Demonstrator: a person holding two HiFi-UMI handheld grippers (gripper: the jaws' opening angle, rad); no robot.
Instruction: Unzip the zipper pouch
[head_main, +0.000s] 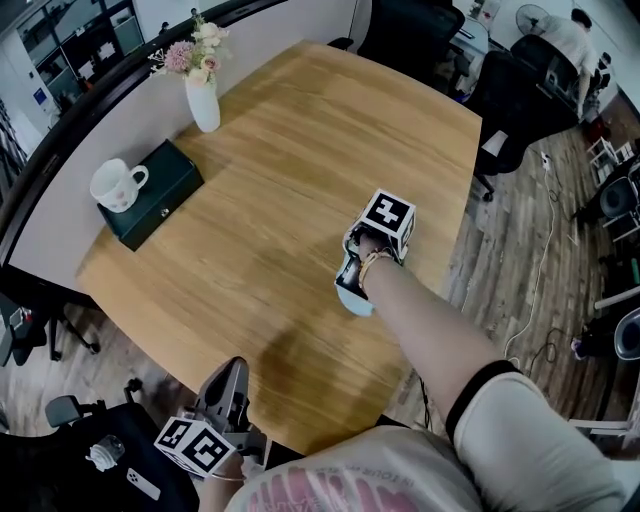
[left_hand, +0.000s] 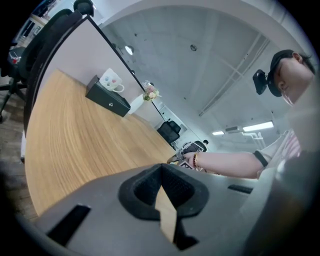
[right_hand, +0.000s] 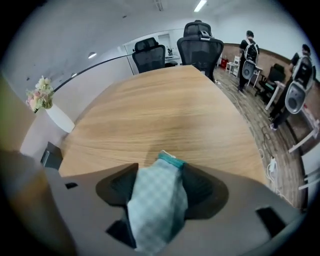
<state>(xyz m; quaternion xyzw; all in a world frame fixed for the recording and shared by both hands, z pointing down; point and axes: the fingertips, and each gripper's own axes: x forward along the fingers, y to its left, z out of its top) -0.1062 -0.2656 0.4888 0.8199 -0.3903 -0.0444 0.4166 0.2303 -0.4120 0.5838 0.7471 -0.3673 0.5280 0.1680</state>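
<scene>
Two claws, one pouch: right spread, left pressed together

Right claw (head_main: 352, 265) (right_hand: 159, 167): points steeply down, jaws spread wide. The zipper pouch (right_hand: 157, 200) stands between them, pale checked cloth with a teal strip at its top. Cannot tell that either pad presses on it. From the head view, the zipper pouch (head_main: 352, 300) sits on the tabletop (head_main: 270, 210) under this claw, near the tabletop's right edge and toward the near end.

Left claw (head_main: 235, 368) (left_hand: 161, 174): jaws pressed together, nothing between them. It hangs at the tabletop's near edge, well apart from the pouch.

Open room: bare wood all round the pouch to the left and far side, and nothing stands between the two claws.

Count: one mug (head_main: 117, 184), resting on one dark box (head_main: 160, 195); one white vase (head_main: 202, 102) with flowers. All three are grouped at the far left, beside the grey partition (head_main: 55, 215).

Beyond the edges: two office chairs (right_hand: 200, 47) at the far end. Two persons (right_hand: 248, 52) stand on the wood floor (head_main: 520, 230) to the right. A cable (head_main: 545, 260) trails along that floor.
</scene>
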